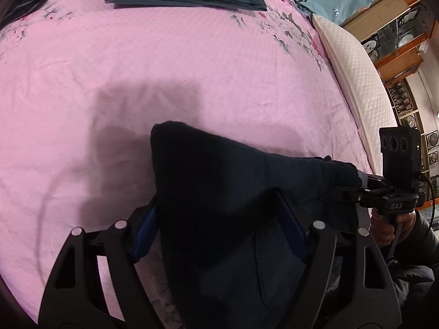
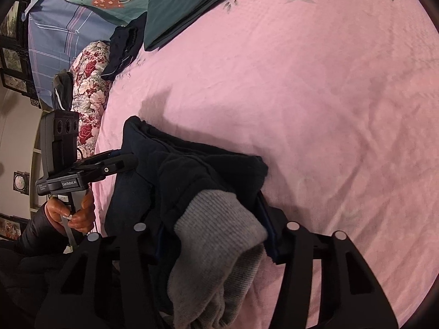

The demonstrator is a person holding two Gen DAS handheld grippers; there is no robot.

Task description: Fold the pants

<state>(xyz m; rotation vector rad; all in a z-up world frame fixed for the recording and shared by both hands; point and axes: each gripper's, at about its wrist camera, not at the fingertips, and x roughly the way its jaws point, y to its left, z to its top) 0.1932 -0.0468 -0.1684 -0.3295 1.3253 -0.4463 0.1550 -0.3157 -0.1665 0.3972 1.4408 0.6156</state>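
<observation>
Over the pink quilted bedspread (image 1: 192, 63) we hold the dark navy fleece-lined pants (image 1: 219, 192) lifted between us, our left gripper (image 1: 219, 227) clamped on a dark fold and our right gripper (image 2: 214, 235) clamped on the grey ribbed cuff (image 2: 219, 233).

Matt dark fleecy cloth pants (image 1: 225, 192) with grey ribbed knit cuff (image 2: 219, 235); pink quilted cloth bedspread (image 1: 164, 68).
</observation>
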